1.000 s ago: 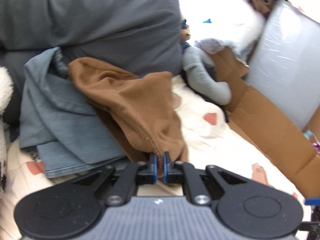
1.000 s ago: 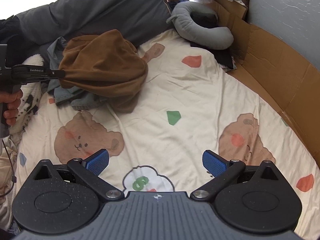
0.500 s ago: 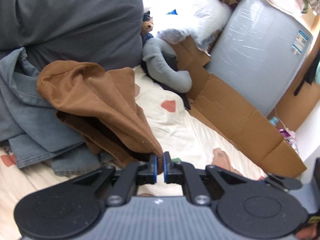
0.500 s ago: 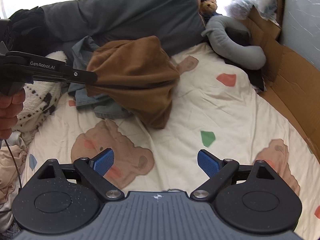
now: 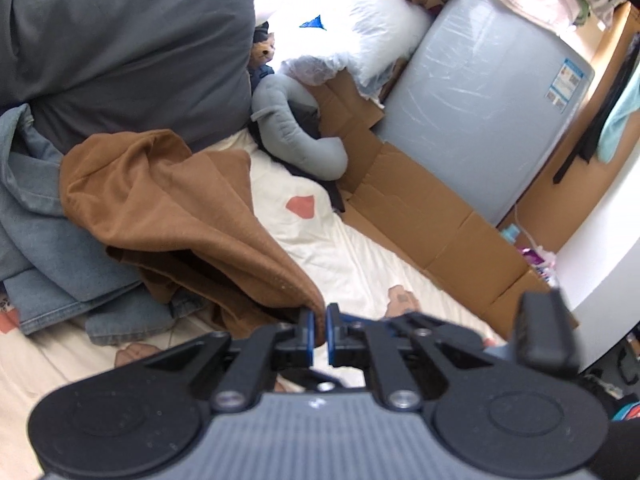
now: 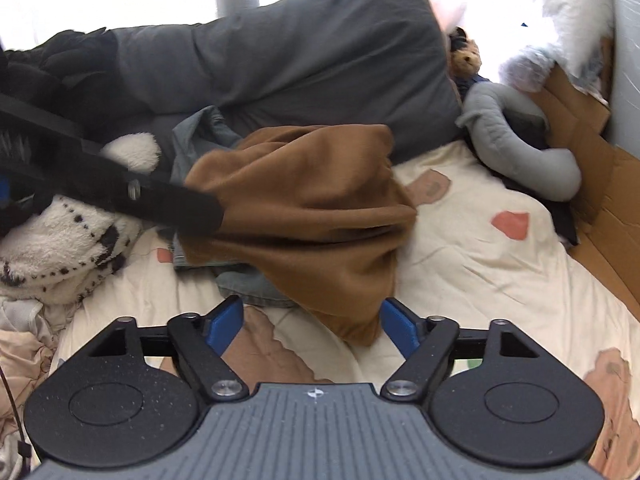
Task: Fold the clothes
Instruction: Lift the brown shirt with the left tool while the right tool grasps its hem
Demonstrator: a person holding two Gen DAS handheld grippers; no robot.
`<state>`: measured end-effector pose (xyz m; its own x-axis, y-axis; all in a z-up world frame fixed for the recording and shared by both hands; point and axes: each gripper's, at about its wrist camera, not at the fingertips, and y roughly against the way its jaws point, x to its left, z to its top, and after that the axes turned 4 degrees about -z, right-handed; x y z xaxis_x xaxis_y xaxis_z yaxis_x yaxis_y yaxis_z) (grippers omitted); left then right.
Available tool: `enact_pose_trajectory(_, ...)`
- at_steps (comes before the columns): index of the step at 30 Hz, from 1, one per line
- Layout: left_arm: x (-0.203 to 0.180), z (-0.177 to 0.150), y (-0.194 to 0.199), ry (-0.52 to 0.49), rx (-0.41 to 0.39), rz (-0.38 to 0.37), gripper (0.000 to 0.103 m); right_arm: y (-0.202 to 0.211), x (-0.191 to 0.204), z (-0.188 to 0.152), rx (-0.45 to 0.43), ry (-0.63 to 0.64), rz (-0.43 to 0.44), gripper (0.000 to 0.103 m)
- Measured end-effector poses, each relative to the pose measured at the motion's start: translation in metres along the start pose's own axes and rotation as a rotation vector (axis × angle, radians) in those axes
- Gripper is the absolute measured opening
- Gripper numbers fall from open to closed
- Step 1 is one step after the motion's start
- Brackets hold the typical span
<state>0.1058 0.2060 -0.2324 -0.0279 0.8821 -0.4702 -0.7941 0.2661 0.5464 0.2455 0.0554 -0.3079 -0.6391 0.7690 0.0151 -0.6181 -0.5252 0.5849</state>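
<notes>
Your left gripper (image 5: 318, 334) is clenched on the brown garment's (image 5: 168, 216) edge, lifting it above the jeans (image 5: 36, 248) at far left. Your right gripper (image 6: 310, 326) has been closing, pads not yet touching its hanging corner. No legible writing.

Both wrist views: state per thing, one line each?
Left gripper: shut on an edge of the brown garment.
Right gripper: open, jaws just been closing, the garment's low corner between them, unpinched.
Brown garment: crumpled, unfolded, lifted at one edge, partly on the jeans.
Jeans: bunched, unfolded, under the garment.
Grey pillow: lying at the head of the bed.
Neck pillow: curled beside the cardboard.
</notes>
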Motion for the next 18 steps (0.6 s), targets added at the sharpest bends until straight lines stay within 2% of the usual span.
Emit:
enact_pose_trajectory(5,-0.002,0.006,0.013,0.018,-0.005,-0.040,0.005,-0.007,0.015,0.000,-0.061,0.057,-0.020,0.074)
enact_pose_trajectory(10,-0.006,0.014,0.028,0.046,-0.029,-0.082,0.005,-0.020,0.015,0.003,-0.081,0.044,-0.027,0.073)
enact_pose_trajectory(12,-0.007,0.015,0.031,0.056,-0.031,-0.100,0.005,-0.025,0.016,0.003,-0.091,0.027,-0.030,0.068)
enact_pose_trajectory(13,-0.007,0.016,0.032,0.058,-0.031,-0.106,0.005,-0.028,0.017,0.004,-0.088,0.022,-0.028,0.060)
enact_pose_trajectory(14,-0.008,0.016,0.032,0.063,-0.031,-0.113,0.005,-0.032,0.017,0.004,-0.082,0.019,-0.027,0.046)
enact_pose_trajectory(18,-0.011,0.016,0.033,0.041,-0.028,-0.110,0.005,-0.038,0.014,0.006,-0.084,-0.009,-0.009,0.014)
